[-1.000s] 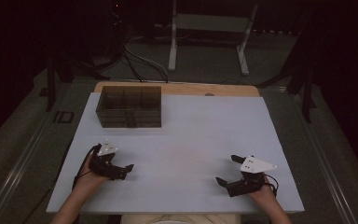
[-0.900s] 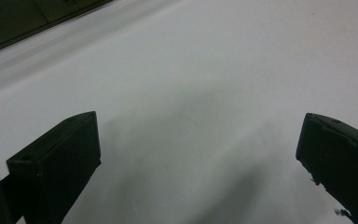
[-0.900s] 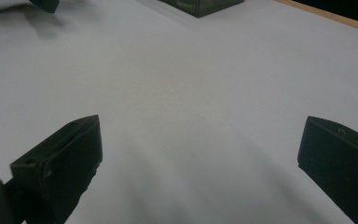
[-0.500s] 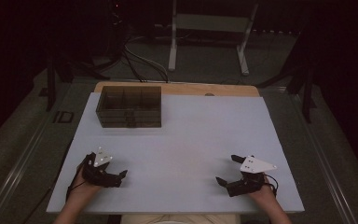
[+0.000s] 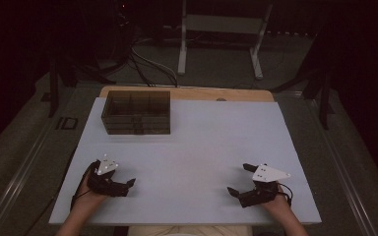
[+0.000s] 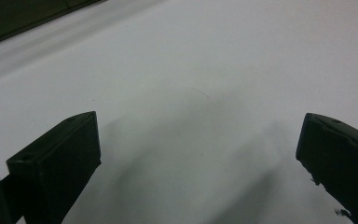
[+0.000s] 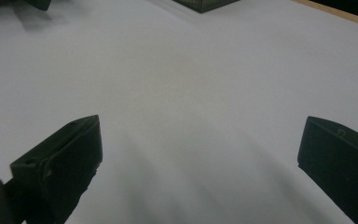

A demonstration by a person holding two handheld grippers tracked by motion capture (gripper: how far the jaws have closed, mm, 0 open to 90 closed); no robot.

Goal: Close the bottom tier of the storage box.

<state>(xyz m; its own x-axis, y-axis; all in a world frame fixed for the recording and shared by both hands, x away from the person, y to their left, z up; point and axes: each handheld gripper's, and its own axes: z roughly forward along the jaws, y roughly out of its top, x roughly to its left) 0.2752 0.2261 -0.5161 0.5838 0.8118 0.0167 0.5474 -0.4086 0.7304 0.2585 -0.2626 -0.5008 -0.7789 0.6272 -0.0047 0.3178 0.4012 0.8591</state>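
Note:
My left gripper (image 5: pixel 126 185) rests low over the white table top (image 5: pixel 192 142) near its front left corner, held by a hand. Its jaws stand wide apart with nothing between them, as the left gripper view (image 6: pixel 198 154) shows over bare white surface. My right gripper (image 5: pixel 239 179) sits near the front right, also open and holding nothing, its jaws spread in the right gripper view (image 7: pixel 200 158). A dark see-through box with compartments (image 5: pixel 136 112) stands at the far left of the table, well away from both grippers.
A strip of wooden table edge (image 5: pixel 192 93) runs along the far side. The box's near corner (image 7: pixel 205 3) shows at the top of the right gripper view. Beyond the table are cables and a metal stand (image 5: pixel 219 44) on a dark floor.
My left gripper has shifted a little to the left and toward the near edge. The right gripper has stayed put.

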